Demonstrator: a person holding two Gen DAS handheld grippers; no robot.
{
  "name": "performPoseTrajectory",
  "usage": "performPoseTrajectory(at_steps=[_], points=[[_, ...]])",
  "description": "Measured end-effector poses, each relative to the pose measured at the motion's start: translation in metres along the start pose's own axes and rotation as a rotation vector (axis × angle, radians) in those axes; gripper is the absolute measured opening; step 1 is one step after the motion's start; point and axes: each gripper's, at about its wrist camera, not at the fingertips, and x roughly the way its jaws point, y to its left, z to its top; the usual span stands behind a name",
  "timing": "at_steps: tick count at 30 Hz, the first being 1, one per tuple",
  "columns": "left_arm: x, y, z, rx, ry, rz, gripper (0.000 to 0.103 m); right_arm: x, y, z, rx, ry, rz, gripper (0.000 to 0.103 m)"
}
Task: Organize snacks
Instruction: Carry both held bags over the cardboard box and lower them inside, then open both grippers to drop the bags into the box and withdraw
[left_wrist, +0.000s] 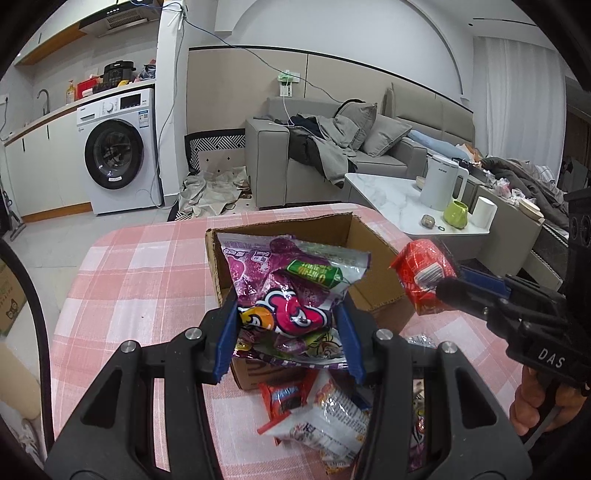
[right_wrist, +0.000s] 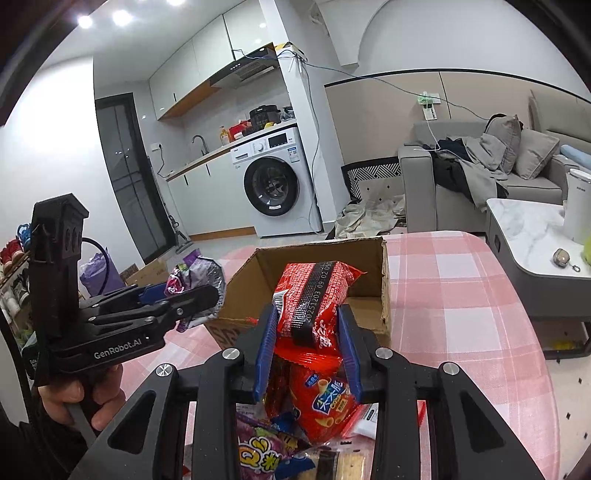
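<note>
Two packets are up in the air, one in each tool, with the open cardboard box (left_wrist: 373, 254) just ahead of both sets of fingers on the pink checked tablecloth (left_wrist: 147, 266). Largest is the purple candy bag (left_wrist: 284, 295), clamped between the blue pads of the left gripper (left_wrist: 286, 325) and hanging over the near wall of the box. Smaller is the red snack packet (right_wrist: 314, 302), pinched by the right gripper (right_wrist: 308, 339) just short of the box mouth. To finish well, I would carry each packet clear past the rim before letting go, the bulky bag first, flat against the floor. More loose snacks (left_wrist: 325, 410) lie beneath the fingers.
</note>
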Motion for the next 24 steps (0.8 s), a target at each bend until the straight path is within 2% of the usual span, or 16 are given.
performPoseTrajectory(at_steps=[11, 24], points=[[0.054, -0.001, 0.015, -0.001, 0.043, 0.016, 0.045, 0.031, -0.011, 0.014, 0.036, 0.032, 0.002, 0.033], [0.093, -0.001, 0.01, 0.041, 0.083, 0.036, 0.046, 0.057, -0.012, 0.014, 0.031, 0.089, -0.009, 0.033]])
